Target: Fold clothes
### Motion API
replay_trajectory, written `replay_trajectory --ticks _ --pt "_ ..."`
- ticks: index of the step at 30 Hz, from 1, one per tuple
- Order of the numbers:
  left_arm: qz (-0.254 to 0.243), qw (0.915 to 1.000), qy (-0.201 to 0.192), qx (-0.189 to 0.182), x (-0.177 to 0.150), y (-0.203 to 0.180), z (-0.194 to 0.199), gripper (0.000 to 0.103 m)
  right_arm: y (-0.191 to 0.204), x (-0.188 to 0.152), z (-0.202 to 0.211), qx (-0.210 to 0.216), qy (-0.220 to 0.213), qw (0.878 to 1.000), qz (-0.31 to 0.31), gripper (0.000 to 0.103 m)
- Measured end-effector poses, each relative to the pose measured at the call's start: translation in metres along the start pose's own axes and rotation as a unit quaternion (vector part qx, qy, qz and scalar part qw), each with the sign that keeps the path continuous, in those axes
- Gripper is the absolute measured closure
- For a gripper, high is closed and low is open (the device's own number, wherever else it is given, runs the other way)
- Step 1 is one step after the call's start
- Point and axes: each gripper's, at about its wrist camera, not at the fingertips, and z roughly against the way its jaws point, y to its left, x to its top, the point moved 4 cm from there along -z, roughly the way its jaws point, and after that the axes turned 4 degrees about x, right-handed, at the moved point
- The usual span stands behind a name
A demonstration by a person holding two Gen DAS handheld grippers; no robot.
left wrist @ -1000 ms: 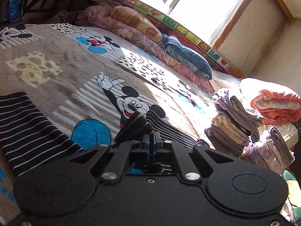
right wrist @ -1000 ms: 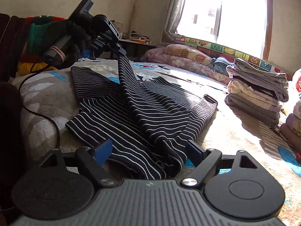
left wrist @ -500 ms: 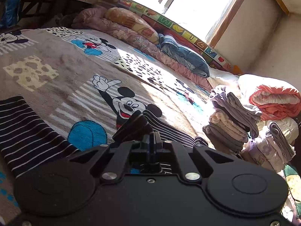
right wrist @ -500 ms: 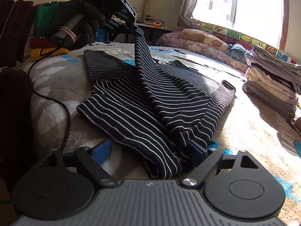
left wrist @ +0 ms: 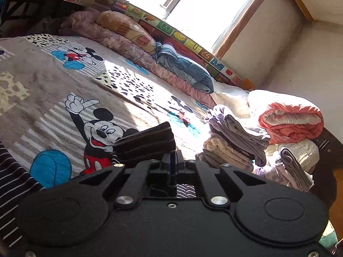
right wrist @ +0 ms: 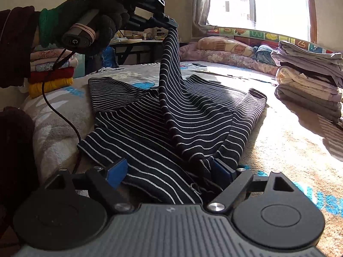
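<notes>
At the far left, your gloved left hand holds the left gripper, pinched tight on a sleeve of the black striped top and lifting it into a tent above the cartoon-print blanket. Near you, the right gripper sits spread wide, blue pads either side of the hem, gripping nothing. Carry the sleeve across evenly while the hem stays flat. A stack of folded clothes waits at right.
</notes>
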Motion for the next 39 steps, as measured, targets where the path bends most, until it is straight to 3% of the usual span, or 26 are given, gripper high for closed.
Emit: replay_trajectory --ticks 12,21,39 --pt "-0.026 0.999 0.033 -0.012 0.008 -0.067 -0.086 0.102 -0.014 0.0 0.006 0.044 -0.013 0.996 -0.07 0.018" --pt "-0.068 0.9951 0.071 0.017 -0.023 -0.092 -0.144 0.102 -0.011 0.0 0.004 0.056 -0.004 0.996 -0.064 0.014" --pt "-0.112 0.9836 0.105 0.094 -0.068 -0.108 -0.214 0.102 -0.041 0.001 0.006 0.118 -0.022 0.976 -0.183 0.013"
